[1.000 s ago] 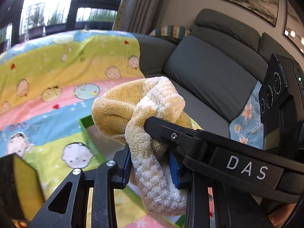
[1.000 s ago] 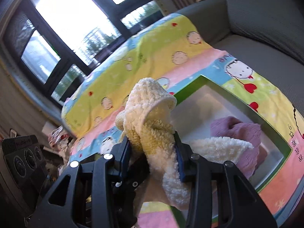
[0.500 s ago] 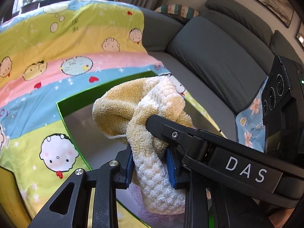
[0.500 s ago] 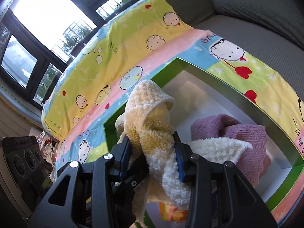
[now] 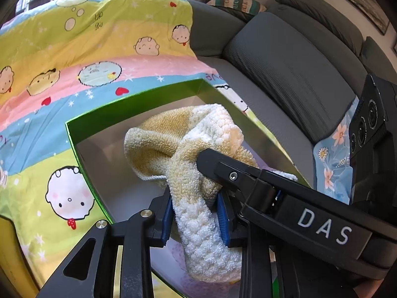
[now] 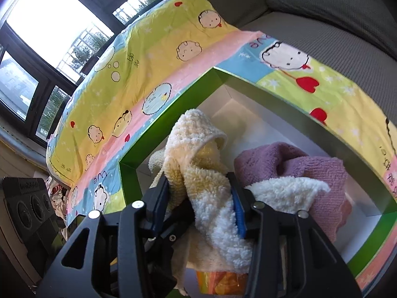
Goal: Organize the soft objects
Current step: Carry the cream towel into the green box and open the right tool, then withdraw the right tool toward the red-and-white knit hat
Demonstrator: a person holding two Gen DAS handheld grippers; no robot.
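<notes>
The limp, light yellow-and-white towel (image 5: 198, 164) sags over the green box (image 5: 129, 109), pinched mid-fold by the left gripper (image 5: 196, 213), while the right gripper (image 6: 198, 198) has just been opening around it

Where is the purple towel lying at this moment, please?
In the right wrist view the purple towel lies inside the green box, on the right of the picture, just beyond the yellow-and-white towel between the right gripper's fingers.
</notes>
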